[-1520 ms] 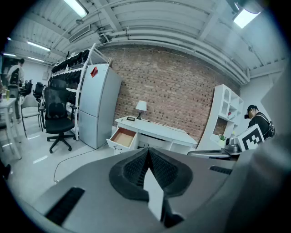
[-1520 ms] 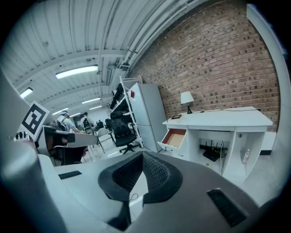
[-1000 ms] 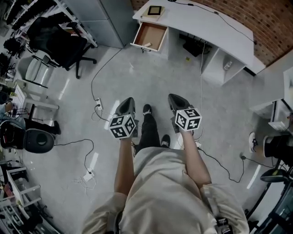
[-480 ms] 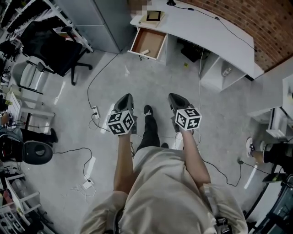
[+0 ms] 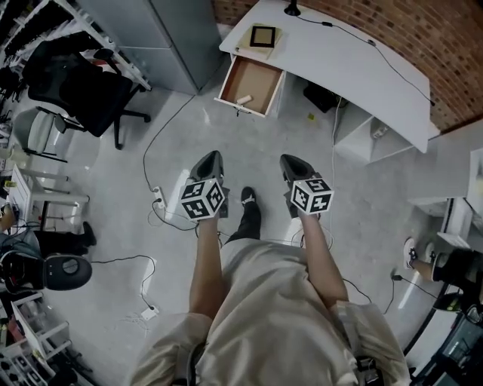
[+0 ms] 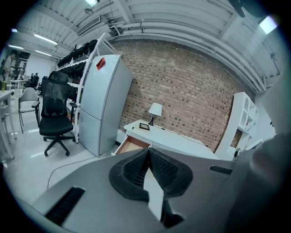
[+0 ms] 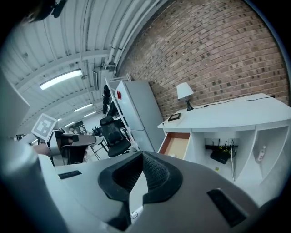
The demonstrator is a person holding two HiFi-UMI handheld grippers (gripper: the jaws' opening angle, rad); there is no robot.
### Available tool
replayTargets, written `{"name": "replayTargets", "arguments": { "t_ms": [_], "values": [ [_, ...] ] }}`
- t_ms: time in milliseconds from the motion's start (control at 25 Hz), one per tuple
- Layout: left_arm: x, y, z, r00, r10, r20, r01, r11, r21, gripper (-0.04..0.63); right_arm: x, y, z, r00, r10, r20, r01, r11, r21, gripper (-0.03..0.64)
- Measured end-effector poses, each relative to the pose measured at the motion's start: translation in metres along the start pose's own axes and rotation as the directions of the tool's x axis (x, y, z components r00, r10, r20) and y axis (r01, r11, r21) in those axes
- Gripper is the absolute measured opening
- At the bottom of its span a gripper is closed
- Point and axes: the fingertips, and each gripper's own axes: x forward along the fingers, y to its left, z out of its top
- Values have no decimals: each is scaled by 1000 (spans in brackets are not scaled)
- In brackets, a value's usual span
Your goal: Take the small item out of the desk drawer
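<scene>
A white desk (image 5: 355, 68) stands against the brick wall at the top of the head view. Its wooden drawer (image 5: 253, 79) is pulled open at the desk's left end. A small pale item (image 5: 244, 99) lies near the drawer's front edge. Both grippers are held out over the grey floor, well short of the desk. My left gripper (image 5: 210, 157) is shut with nothing in it, and so is my right gripper (image 5: 290, 160). In the left gripper view the gripper (image 6: 148, 151) points at the drawer (image 6: 132, 144). In the right gripper view the gripper (image 7: 142, 155) faces the drawer (image 7: 178, 142).
A tall grey cabinet (image 5: 177, 30) stands left of the desk, with a black office chair (image 5: 90, 83) further left. A cable (image 5: 161, 128) and a power strip (image 5: 158, 197) lie on the floor. A picture frame (image 5: 263, 35) and a lamp base (image 5: 293, 9) sit on the desk.
The person has walked toward the desk: the desk and open drawer sit lower and larger in the head view. Both grippers stay shut and held out in front.
</scene>
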Motion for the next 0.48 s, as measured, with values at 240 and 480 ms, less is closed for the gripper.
{"name": "replayTargets", "arguments": {
  "t_ms": [240,480],
  "values": [
    [61,35,31,1000,-1,-20,1,1000,-11,17,55,-15,32,1000,1,7,-2,1000,12,25],
    [113,59,48,994,-25,-102,44,981,188,17,105,-22,50,998,-46,-33,45,999,-12,25]
  ]
}}
